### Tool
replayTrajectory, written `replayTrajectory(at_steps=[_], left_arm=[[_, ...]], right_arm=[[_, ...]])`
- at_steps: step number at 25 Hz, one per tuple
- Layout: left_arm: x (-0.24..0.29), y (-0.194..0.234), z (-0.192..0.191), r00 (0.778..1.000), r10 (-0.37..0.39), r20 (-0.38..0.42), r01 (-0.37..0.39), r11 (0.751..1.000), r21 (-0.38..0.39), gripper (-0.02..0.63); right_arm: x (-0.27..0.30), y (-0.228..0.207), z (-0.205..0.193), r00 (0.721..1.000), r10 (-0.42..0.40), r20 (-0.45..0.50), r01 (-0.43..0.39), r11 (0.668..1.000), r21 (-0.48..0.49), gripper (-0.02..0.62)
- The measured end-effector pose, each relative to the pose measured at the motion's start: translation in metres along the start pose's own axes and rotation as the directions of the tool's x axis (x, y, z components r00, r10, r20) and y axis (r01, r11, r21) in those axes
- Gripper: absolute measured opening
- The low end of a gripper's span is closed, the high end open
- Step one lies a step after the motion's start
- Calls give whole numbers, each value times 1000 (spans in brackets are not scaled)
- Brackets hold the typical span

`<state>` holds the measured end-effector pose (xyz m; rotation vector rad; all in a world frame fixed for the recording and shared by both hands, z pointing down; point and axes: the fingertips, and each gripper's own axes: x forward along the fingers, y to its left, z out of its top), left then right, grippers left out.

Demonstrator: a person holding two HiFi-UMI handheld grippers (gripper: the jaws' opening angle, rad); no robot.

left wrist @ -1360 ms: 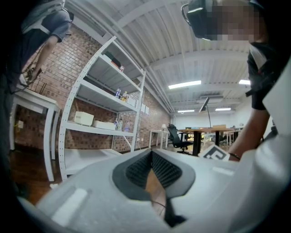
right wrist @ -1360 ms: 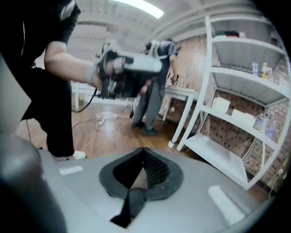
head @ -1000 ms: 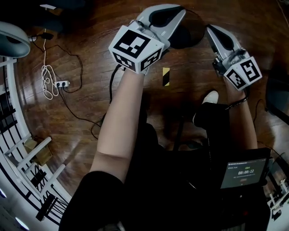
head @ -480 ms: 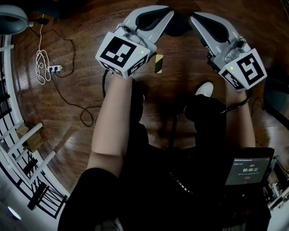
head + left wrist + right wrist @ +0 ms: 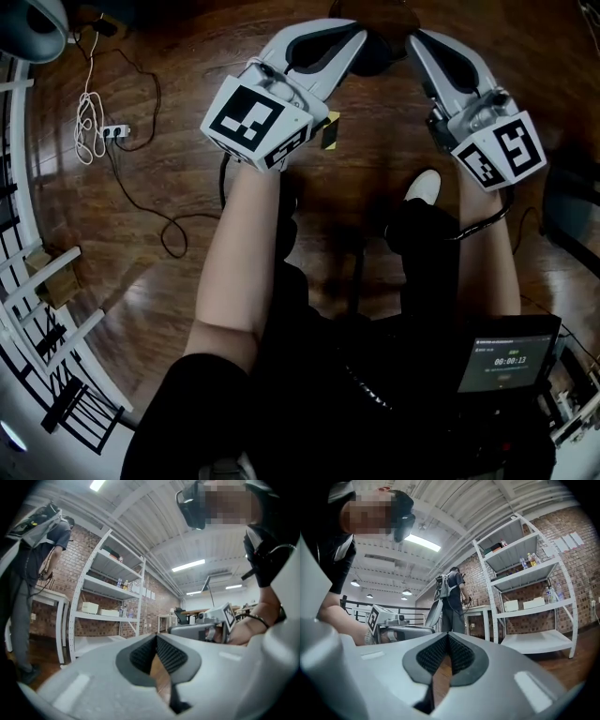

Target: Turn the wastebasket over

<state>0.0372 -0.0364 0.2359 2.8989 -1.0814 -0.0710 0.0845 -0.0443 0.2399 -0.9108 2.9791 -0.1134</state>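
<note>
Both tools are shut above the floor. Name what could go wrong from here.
1. The left tool and right tool are shut and empty. The dark round thing under their tips, probably the wastebasket, is mostly hidden. If they arrive shut, they could shove or topple it rather than grip it.
2. A loose cable snakes over the wooden floor toward the person. A step could snag it.

the right gripper (image 5: pixel 448 635), jaws closed on nothing, faces white shelving (image 5: pixel 533 604) and a standing person (image 5: pixel 452 602).
</note>
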Motion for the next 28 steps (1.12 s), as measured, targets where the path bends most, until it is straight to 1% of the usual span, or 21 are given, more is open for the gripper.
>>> replayTrajectory(at_steps=[4, 6, 10, 12, 17, 20, 22, 25, 28], left_arm=[[-1, -3, 6, 1000, 15, -12, -15, 1000, 8, 3], [-4, 1, 3, 1000, 24, -12, -24, 1000, 4, 3], [-14, 5, -3, 998, 41, -38, -41, 999, -4, 3], [-14, 4, -2, 998, 43, -36, -43, 999, -8, 3], [-7, 0, -2, 1000, 18, -1, -18, 1000, -3, 3], [-6, -6, -5, 1000, 2, -9, -2, 1000, -10, 2], [-8, -10, -7, 1000, -9, -29, 9, 1000, -9, 3], [-11, -6, -9, 999, 4, -49, -5, 1000, -23, 3], [-11, 4, -6, 999, 33, -33, -35, 998, -53, 3]], right_arm=[[-2, 3, -9, 1000, 0, -11, 0, 1000, -27, 9], [-4, 2, -11, 1000, 0, -13, -1, 1000, -22, 9], [0, 6, 0, 1000, 3, 17, -3, 1000, -4, 9], [1, 9, 0, 1000, 4, 20, -4, 1000, -8, 9], [4, 11, -6, 1000, 3, 6, -2, 1000, -14, 9], [6, 12, -10, 1000, -4, 1, 4, 1000, -10, 9], [7, 14, -12, 1000, -2, -4, 2, 1000, -9, 9], [12, 16, -9, 1000, 12, -7, -12, 1000, -19, 9], [16, 18, -6, 1000, 23, -14, -23, 999, -45, 9]])
